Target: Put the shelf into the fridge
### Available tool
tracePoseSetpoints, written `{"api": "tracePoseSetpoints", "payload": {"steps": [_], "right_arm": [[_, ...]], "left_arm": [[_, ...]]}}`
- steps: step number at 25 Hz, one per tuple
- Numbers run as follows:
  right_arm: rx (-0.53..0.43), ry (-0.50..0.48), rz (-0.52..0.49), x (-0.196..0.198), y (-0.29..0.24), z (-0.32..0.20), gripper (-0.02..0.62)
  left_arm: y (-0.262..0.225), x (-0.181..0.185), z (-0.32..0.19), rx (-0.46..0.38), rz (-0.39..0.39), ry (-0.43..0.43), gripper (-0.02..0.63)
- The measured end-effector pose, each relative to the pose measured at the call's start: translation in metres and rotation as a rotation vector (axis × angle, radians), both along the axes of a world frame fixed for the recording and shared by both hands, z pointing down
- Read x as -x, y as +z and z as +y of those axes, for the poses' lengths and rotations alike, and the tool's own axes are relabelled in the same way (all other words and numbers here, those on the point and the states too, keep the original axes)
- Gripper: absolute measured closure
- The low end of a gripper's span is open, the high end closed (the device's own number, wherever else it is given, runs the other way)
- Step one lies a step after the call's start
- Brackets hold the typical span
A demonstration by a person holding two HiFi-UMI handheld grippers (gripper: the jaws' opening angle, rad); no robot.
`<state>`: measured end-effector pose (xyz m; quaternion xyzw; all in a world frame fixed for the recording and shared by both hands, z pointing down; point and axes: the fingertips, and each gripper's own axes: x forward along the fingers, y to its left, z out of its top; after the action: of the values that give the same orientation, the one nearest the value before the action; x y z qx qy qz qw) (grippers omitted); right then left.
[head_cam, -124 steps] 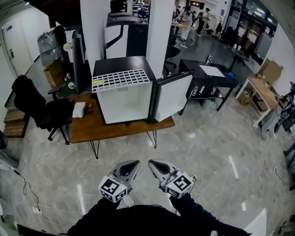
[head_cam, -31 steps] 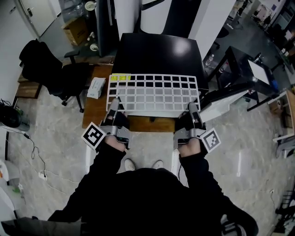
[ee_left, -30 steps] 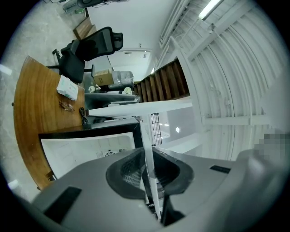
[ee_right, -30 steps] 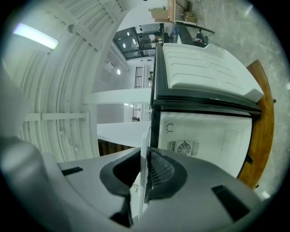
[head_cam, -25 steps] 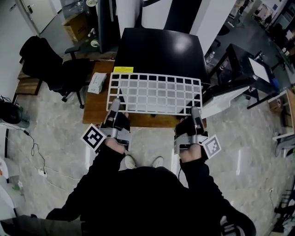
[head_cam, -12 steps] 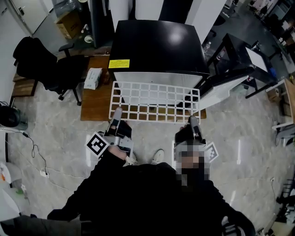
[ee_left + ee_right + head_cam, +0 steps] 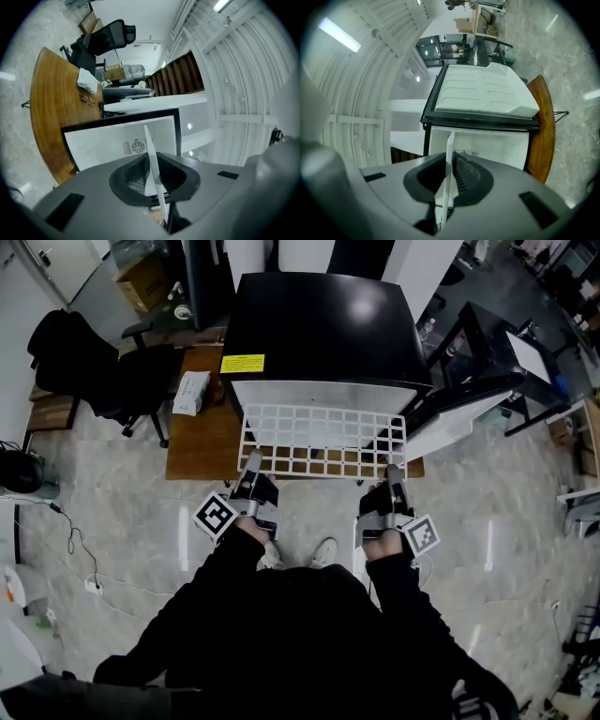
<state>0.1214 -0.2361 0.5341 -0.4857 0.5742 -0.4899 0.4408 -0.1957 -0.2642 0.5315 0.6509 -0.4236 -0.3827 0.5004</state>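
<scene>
Head view: the left tongs (image 7: 251,465) and right tongs (image 7: 392,476) each clench the near edge of the white wire shelf (image 7: 323,440) (edge-on in both gripper views), its far edge at the open fridge (image 7: 323,324) on the desk (image 7: 197,442).

Your sleeves (image 7: 211,582) are black and long, your shoes (image 7: 325,548) pale, and your left gripper (image 7: 251,463) and right gripper (image 7: 392,474) are grey shells with dark ribbed pads (image 7: 130,179), each carrying a cube (image 7: 215,517) of black-and-white square markers.
</scene>
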Motion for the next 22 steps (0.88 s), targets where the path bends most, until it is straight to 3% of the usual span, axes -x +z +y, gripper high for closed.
{"api": "tracePoseSetpoints", "payload": {"steps": [6,22], "right_arm": [[0.027,-0.006,0.000,0.004,0.023,-0.026,0.561],[0.043,-0.018,-0.004,0.003,0.033,-0.039,0.563]], "left_arm": [[0.017,0.006,-0.025,0.023,-0.012,-0.005,0.563],[0.026,0.005,-0.031,0.037,-0.018,-0.018,0.563]]}}
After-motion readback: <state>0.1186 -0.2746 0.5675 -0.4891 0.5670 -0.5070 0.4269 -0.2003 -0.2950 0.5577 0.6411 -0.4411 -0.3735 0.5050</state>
